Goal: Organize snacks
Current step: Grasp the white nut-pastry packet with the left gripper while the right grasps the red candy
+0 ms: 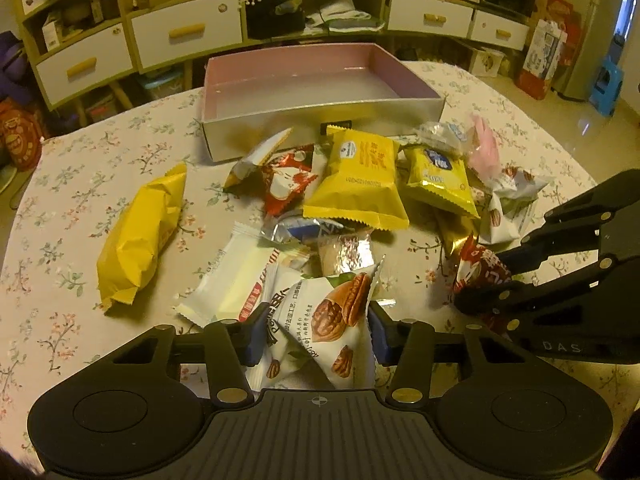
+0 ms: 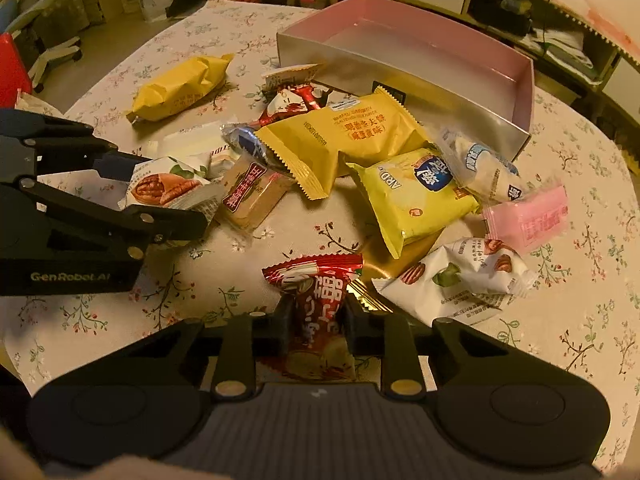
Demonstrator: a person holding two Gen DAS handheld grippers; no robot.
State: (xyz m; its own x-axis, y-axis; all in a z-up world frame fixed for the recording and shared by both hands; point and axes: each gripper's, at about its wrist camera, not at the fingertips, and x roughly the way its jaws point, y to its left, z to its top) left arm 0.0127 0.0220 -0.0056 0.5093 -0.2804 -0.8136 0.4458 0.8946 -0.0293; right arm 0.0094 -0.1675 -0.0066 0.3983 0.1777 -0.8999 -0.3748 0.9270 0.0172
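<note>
My box [image 1: 320,120] at the surface's far edge holds nothing yet; my left claw [image 1: 316,330] grips a walnut packet [image 1: 324,320], my right claw [image 2: 318,322] a red packet [image 2: 316,300], other snacks [image 1: 356,184] lie loose.

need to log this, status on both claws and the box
Left claw shut on white pecan packet. Right claw shut on red snack packet. Pink-lined box empty; snack pile before it.

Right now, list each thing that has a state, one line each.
left gripper: shut on white pecan packet
right gripper: shut on red snack packet
pink-lined box: open, nothing inside
long yellow packet: lying apart from the pile
big yellow wafer packet: sealed, in the pile
</note>
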